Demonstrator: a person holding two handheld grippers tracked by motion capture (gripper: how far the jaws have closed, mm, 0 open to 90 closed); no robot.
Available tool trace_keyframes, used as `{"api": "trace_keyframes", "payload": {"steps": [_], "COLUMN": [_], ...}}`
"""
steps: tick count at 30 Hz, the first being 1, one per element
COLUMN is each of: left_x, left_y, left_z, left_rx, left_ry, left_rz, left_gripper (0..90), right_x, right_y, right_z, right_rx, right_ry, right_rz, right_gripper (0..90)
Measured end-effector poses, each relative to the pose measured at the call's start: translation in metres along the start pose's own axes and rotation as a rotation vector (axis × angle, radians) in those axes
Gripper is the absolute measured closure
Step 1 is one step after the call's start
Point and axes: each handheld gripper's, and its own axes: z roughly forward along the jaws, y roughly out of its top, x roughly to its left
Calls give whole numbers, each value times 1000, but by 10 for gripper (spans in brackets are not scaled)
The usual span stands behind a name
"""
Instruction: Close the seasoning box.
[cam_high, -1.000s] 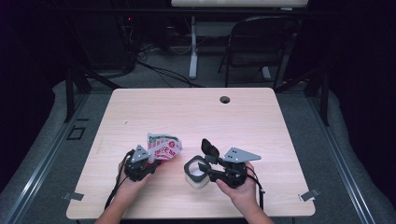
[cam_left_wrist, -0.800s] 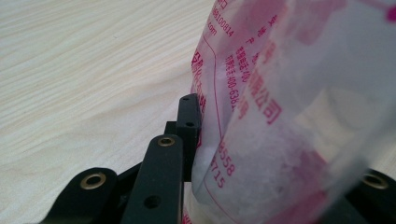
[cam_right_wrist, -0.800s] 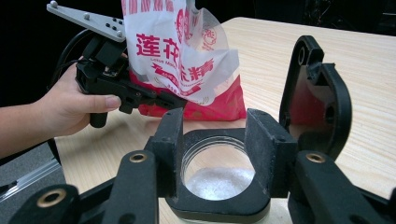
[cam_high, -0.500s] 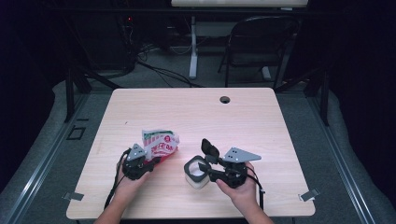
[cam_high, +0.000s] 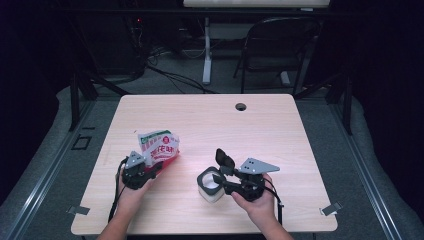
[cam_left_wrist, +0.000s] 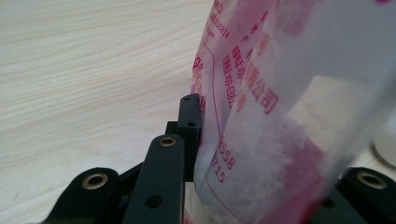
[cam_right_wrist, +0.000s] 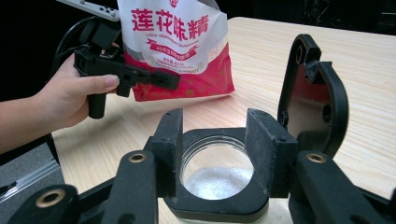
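A red and white printed bag (cam_high: 159, 145) of white powder stands upright on the table's left half, with my left gripper (cam_high: 158, 165) shut on its lower part. In the left gripper view, one black finger (cam_left_wrist: 189, 123) presses the bag (cam_left_wrist: 261, 116); the other finger is hidden behind it. My right gripper (cam_high: 216, 181) is shut on a small clear jar (cam_high: 209, 190) with a black collar, right of centre. Its hinged black lid (cam_high: 225, 159) stands open. In the right gripper view, white powder lies in the jar (cam_right_wrist: 217, 177) between the pads (cam_right_wrist: 168, 140), with the bag (cam_right_wrist: 180, 51) and left gripper (cam_right_wrist: 126, 74) beyond.
The light wooden table (cam_high: 280, 135) has a round cable hole (cam_high: 241, 106) near its far edge. A folding chair (cam_high: 275, 45) and cables on the floor lie behind it. Both forearms come in over the table's front edge.
The bag has tipped from lying slanted to the right to standing upright, and has shifted slightly left with the left gripper. The right gripper and jar have stayed put.
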Motion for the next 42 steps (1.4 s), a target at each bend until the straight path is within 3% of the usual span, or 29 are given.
{"api": "trace_keyframes", "payload": {"steps": [21, 35, 40, 42], "left_x": [19, 27, 30, 29], "left_y": [-1, -4, -6, -6], "left_z": [-14, -15, -13, -15], "left_rx": [-42, -25, -6, -13], "left_ry": [155, 259, 261, 241], "left_rz": [-36, -28, -40, -39], "left_gripper": [773, 771, 752, 712], "right_x": [0, -1, -1, -1], "right_y": [0, 0, 0, 0], "right_z": [0, -1, -1, -1], "right_rx": [-1, -17, -20, -20], "right_ry": [0, -5, 2, 4], "right_rz": [0, 7, 13, 13], "right_gripper": [571, 555, 551, 551]}}
